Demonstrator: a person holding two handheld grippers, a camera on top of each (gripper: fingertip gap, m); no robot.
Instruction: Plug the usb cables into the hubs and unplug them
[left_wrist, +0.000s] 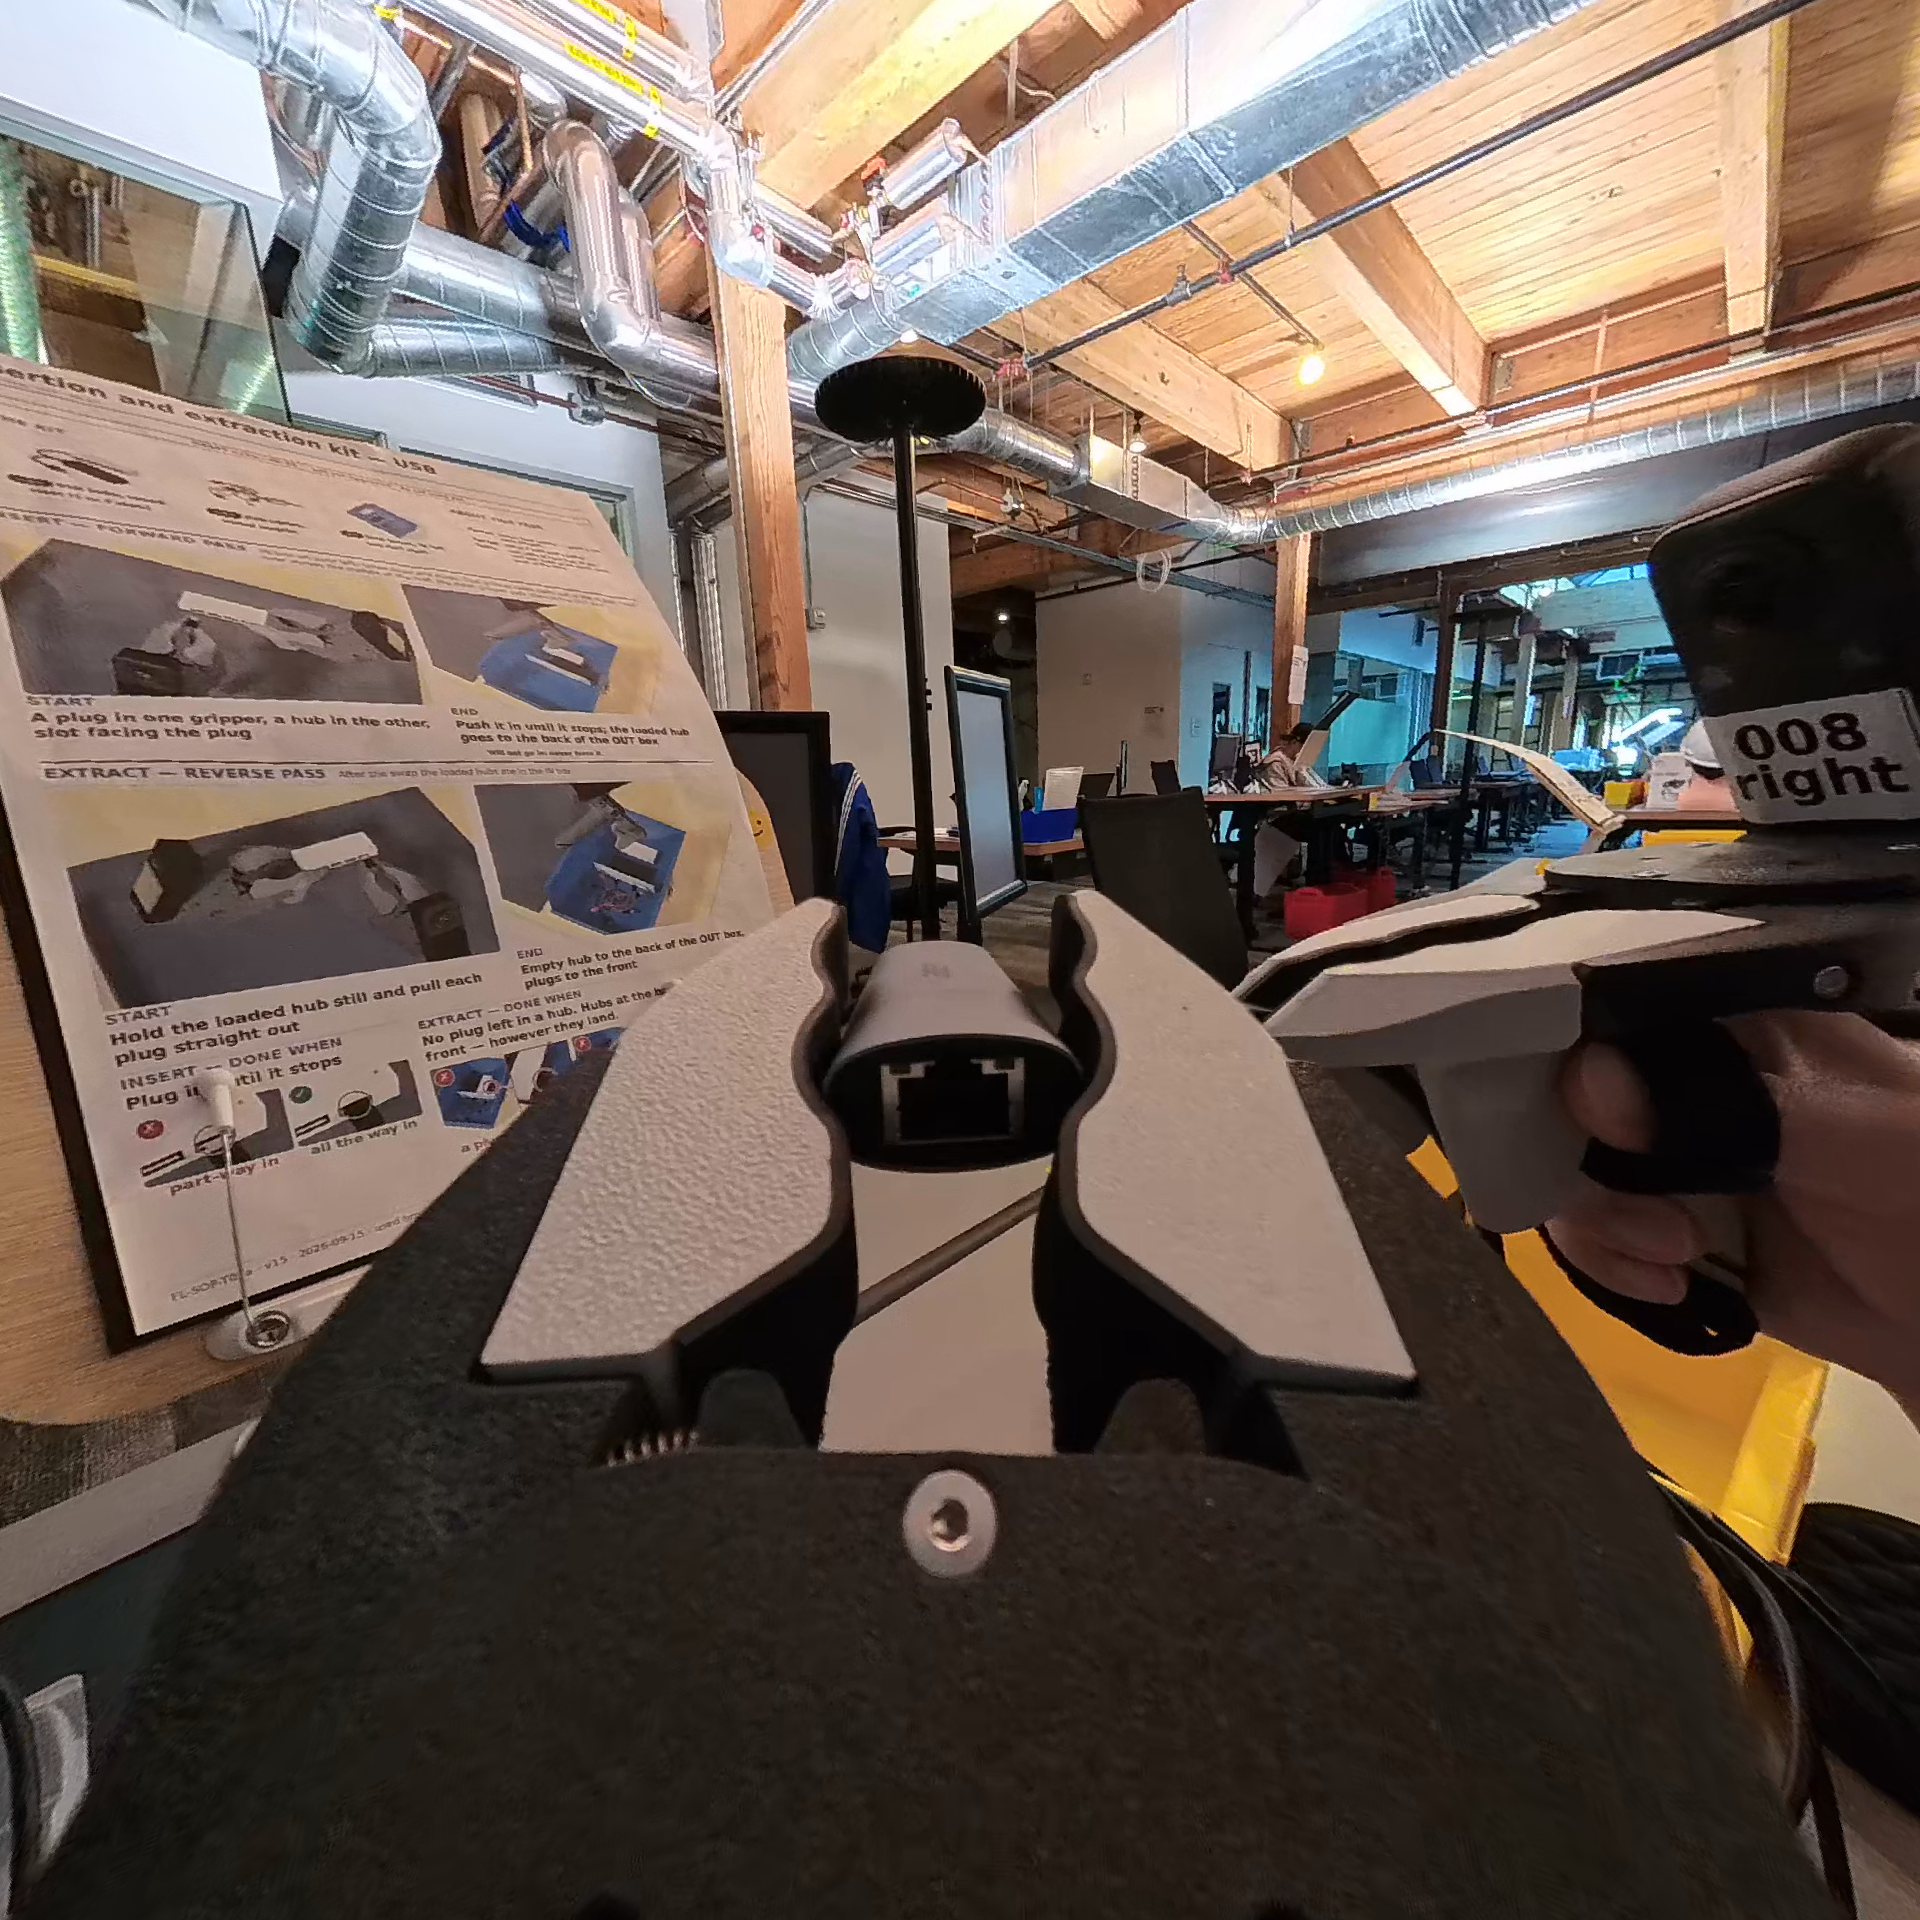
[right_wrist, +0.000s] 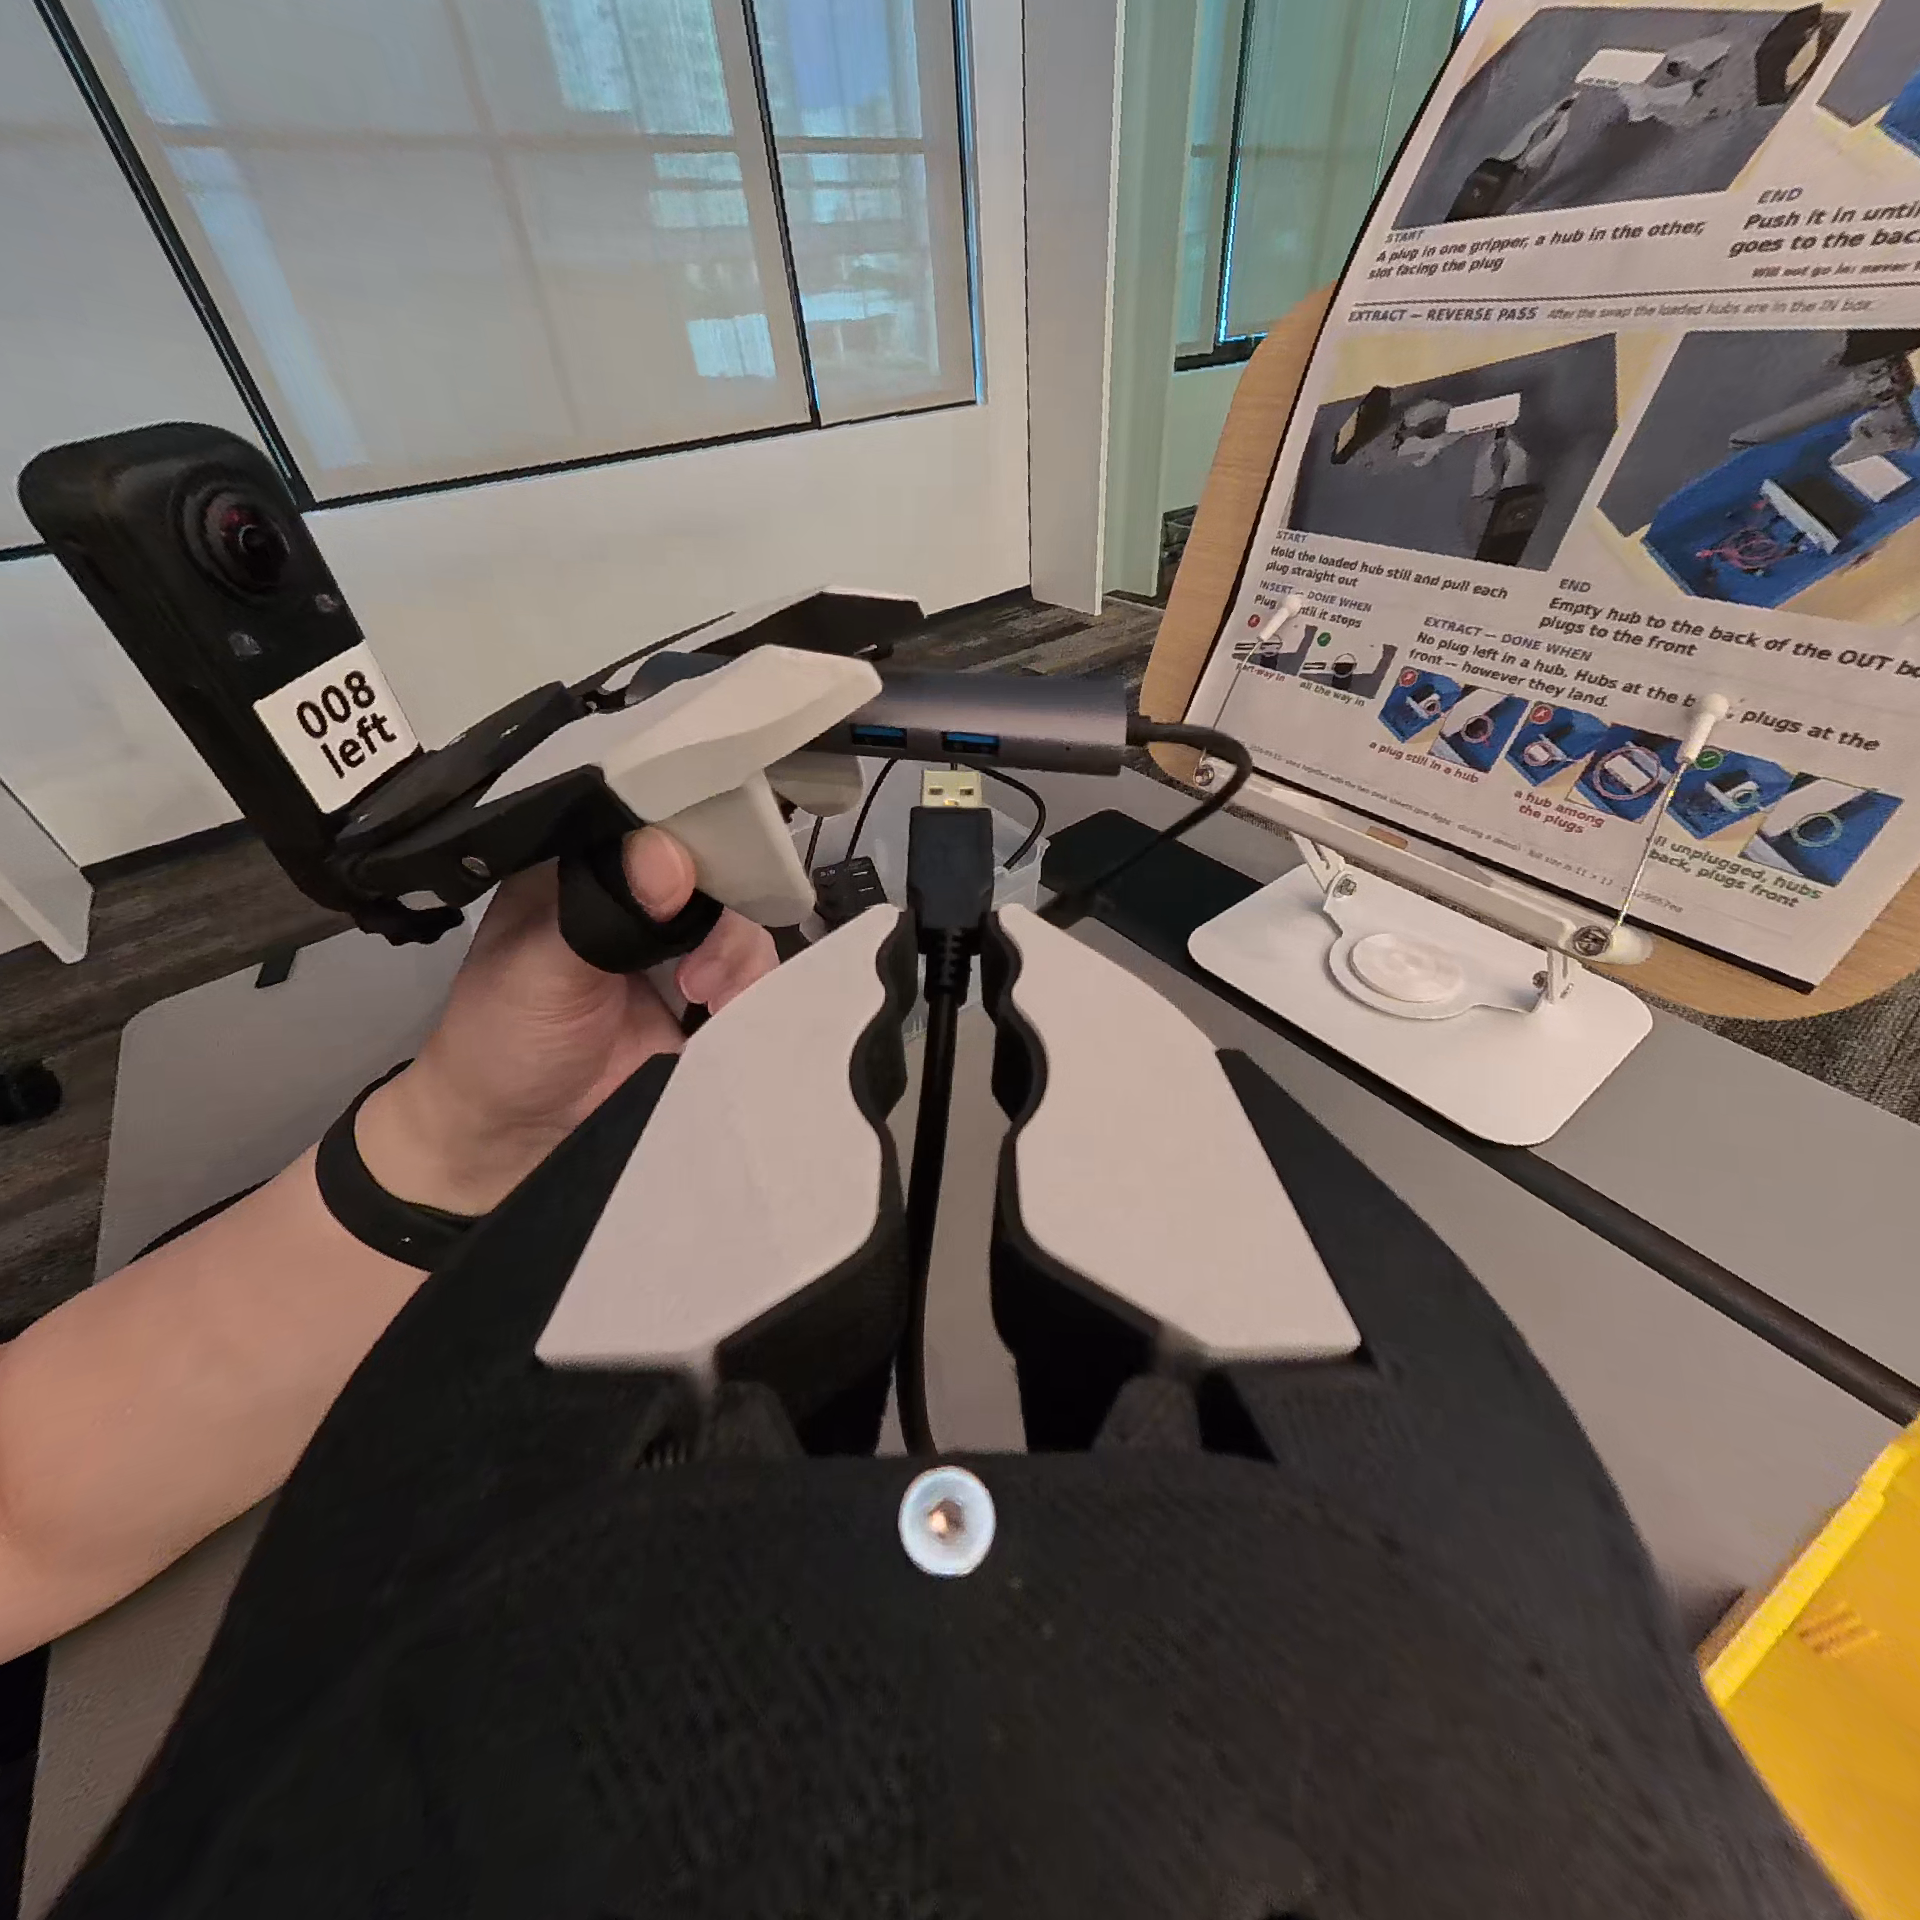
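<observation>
My left gripper (left_wrist: 948, 935) is shut on a grey hub (left_wrist: 951, 1049), whose end socket faces the camera. In the right wrist view the same hub (right_wrist: 997, 717) sticks out sideways from the left gripper (right_wrist: 831, 717), with two blue USB slots facing down toward me. My right gripper (right_wrist: 948, 925) is shut on a black USB cable (right_wrist: 948, 883). Its metal plug tip points up at the hub, just below the right blue slot and apart from it. The right gripper (left_wrist: 1278, 997) shows at the right of the left wrist view.
An instruction sheet on a white stand (right_wrist: 1423, 987) stands at the right on the grey table (right_wrist: 1714, 1195). A yellow bin (right_wrist: 1829, 1662) sits at the lower right, also seen in the left wrist view (left_wrist: 1683, 1382). A clear box with hubs and cables (right_wrist: 862, 883) lies behind the grippers. Some 7 cm of space lies between my two pairs of fingers.
</observation>
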